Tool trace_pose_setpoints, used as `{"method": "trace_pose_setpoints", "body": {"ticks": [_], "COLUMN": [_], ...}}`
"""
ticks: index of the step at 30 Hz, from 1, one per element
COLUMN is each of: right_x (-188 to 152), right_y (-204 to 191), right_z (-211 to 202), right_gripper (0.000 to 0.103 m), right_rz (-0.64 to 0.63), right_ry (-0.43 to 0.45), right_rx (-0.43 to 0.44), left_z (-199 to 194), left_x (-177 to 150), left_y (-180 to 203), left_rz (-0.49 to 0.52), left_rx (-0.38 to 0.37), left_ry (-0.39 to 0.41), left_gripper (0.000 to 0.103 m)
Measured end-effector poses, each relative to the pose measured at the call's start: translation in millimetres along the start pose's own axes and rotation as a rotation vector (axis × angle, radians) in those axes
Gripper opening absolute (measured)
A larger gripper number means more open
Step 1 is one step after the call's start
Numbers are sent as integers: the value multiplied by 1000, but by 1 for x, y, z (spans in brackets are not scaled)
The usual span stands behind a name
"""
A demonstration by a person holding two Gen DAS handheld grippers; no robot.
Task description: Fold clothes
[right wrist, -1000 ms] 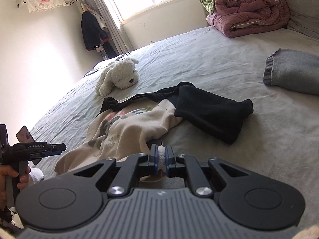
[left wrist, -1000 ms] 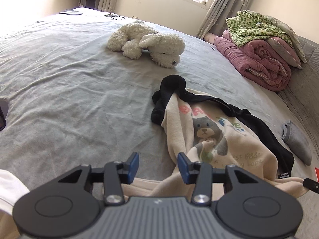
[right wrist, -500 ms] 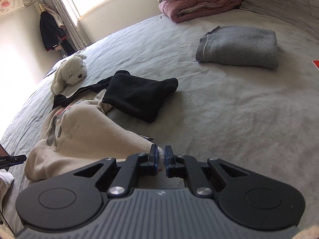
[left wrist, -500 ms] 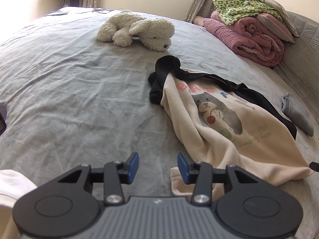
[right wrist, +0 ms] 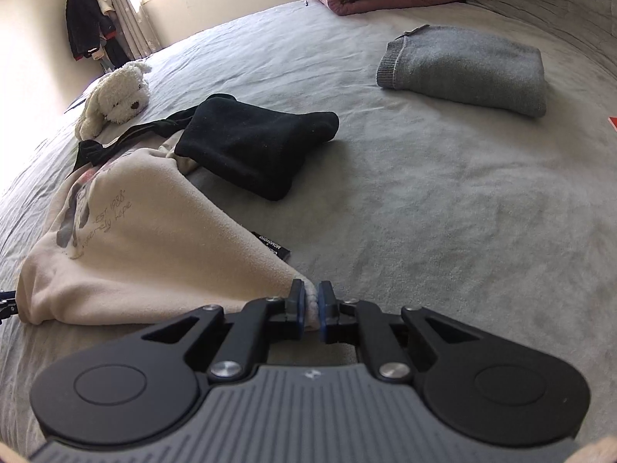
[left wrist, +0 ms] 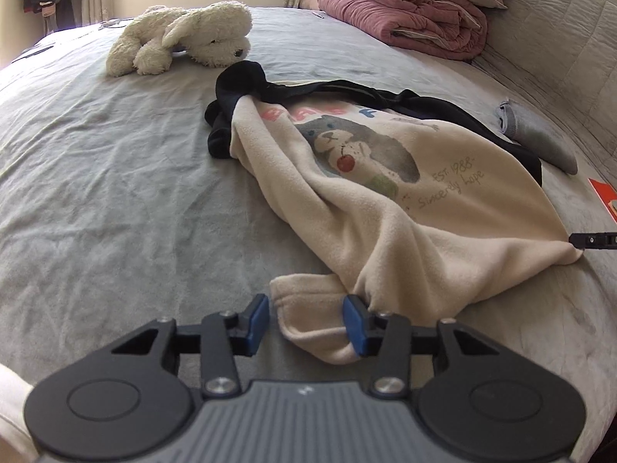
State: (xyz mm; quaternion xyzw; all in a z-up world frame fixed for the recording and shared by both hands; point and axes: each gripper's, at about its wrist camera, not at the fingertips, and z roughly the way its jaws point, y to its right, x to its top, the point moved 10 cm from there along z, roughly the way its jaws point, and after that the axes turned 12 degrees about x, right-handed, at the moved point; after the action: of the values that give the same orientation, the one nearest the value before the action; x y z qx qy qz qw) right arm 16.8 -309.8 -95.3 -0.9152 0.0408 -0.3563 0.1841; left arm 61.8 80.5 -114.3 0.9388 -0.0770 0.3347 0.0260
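Observation:
A cream sweatshirt (left wrist: 385, 200) with a bear print lies spread on the grey bed, partly over a black garment (left wrist: 231, 88). Its sleeve cuff (left wrist: 304, 293) lies between the jaws of my left gripper (left wrist: 305, 303). Those jaws are closing, and the left pad still stands clear of the cloth. My right gripper (right wrist: 311, 293) is shut on the sweatshirt's (right wrist: 154, 250) hem corner, low over the sheet. The right gripper's tip (left wrist: 594, 240) shows at the right edge of the left wrist view, pulling that corner taut. The black garment (right wrist: 254, 146) lies bunched behind the sweatshirt.
A white plush dog (left wrist: 185, 34) lies at the far side of the bed. A folded grey sweater (right wrist: 462, 69) sits to the right. Pink quilts (left wrist: 416, 15) are piled by the padded headboard. A red flat item (left wrist: 603, 196) lies at the right edge.
Both grippers came down toward the bed and the sweatshirt got drawn out flatter. My left gripper moved over the sleeve cuff. The right gripper kept its grip on the hem corner.

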Motion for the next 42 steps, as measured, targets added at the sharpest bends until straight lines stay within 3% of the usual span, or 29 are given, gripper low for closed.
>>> {"method": "trace_pose_setpoints", "body": {"ticks": [1, 3, 8, 13, 26, 33, 37, 39, 41, 42], "right_x": [0, 3, 11, 17, 27, 21, 15, 12, 9, 8], "right_y": [0, 1, 0, -6, -21, -19, -14, -11, -9, -8], "right_z": [1, 1, -6, -25, -72, -83, -79, -75, -72, -71], "right_gripper": [9, 10, 9, 9, 8, 9, 9, 9, 9, 11], "right_rz": [-9, -5, 8, 5, 41, 63, 65, 72, 78, 81], "right_ry": [-3, -4, 17, 54, 147, 136, 98, 73, 59, 57], "right_rx": [-2, 0, 22, 65, 161, 177, 167, 172, 168, 162], "left_z": [0, -3, -24, -50, -100, -105, -107, -108, -111, -111], "left_x": [0, 1, 0, -9, -58, -83, -90, -89, -86, -85], "left_y": [-3, -7, -14, -15, -17, -16, -13, -14, -16, -16], "left_rz": [-38, -119, -309, -418, -690, -741, -689, -654, -587, -543], "left_rx": [12, 11, -18, -51, -250, -249, -199, -178, -141, -118], "left_ry": [-15, -46, -94, -121, -232, -294, -305, -287, -249, -227], "left_gripper": [12, 10, 8, 7, 7, 8, 9, 14, 33, 37]}}
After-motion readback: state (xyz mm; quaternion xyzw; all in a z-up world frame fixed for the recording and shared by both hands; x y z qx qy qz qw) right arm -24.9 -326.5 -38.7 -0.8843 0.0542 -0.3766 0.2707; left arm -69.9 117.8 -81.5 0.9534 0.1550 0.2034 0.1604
